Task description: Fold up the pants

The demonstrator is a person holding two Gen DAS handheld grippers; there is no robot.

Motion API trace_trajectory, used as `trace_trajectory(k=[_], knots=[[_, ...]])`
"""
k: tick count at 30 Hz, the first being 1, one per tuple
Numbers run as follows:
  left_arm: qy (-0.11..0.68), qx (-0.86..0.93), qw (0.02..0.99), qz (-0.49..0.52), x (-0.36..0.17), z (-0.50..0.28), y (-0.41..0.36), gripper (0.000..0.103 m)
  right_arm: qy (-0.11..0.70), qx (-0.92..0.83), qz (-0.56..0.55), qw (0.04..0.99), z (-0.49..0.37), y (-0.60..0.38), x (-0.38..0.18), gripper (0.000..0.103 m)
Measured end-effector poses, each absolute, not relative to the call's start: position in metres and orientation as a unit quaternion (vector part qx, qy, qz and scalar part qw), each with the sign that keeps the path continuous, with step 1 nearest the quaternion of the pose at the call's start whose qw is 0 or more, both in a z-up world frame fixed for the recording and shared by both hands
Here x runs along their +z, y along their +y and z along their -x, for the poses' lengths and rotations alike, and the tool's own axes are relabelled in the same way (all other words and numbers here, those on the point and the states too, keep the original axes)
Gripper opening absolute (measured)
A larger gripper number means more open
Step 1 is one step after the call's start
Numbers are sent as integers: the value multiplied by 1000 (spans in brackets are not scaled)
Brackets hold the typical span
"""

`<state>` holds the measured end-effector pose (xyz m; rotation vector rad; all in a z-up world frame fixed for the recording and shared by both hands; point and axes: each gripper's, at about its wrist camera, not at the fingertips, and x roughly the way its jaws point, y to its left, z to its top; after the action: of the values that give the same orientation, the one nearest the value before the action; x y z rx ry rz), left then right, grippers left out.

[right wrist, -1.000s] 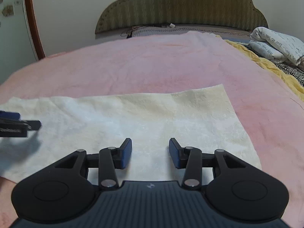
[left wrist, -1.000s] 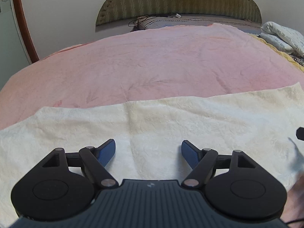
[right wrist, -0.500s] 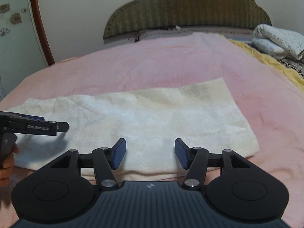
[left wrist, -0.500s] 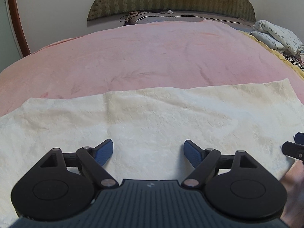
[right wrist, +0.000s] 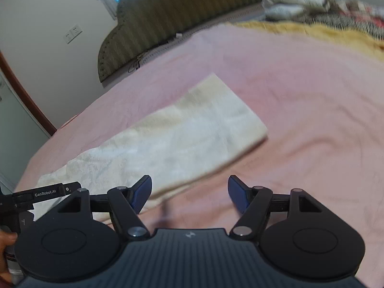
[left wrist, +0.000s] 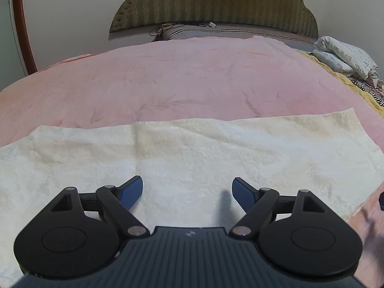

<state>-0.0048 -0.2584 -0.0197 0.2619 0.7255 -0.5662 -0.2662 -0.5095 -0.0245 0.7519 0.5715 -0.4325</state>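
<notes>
- Bed [left wrist: 192, 79]: covered by a pink spread that forms the work surface. A padded headboard [left wrist: 216, 2] stands at the far end. Folded bedding [left wrist: 345, 55] is stacked at the far right, well apart from the work area.
- Pants [left wrist: 192, 158]: cream, textured fabric, laid flat as a long band across the near part of the pink spread. In the right wrist view the band [right wrist: 182, 139] ends in a squared-off edge at its right. A faint vertical crease shows left of centre in the left wrist view.
- Handling, as a judgement: the fabric looks soft, light and limp. It will sag and drape when lifted and should not slip easily on the plush spread. It is not fragile. Expect layers to separate unless all are pinched together.
- Hold points, as a judgement: take hold at the corners of one short end, one gripper per corner, pinching through every layer. The right end is the clearest edge in view.
- Left gripper [left wrist: 187, 189]: over the middle of the band, jaws wide apart, nothing between them.
- Right gripper [right wrist: 189, 192]: over the pink spread just beside the near edge of the band, rolled to one side. Its jaws are opening and nothing is between them.
</notes>
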Motion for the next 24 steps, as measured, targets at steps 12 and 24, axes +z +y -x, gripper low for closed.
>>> trace_trajectory(k=[12,24], knots=[[368,-282,880,-104,-13,-4,-249,85,128,-216,-498,830,252,-561,-61,69],[518,-408,729,184,-18,-58,-236,88,229,-257,-208,916,190,-511,4,11]])
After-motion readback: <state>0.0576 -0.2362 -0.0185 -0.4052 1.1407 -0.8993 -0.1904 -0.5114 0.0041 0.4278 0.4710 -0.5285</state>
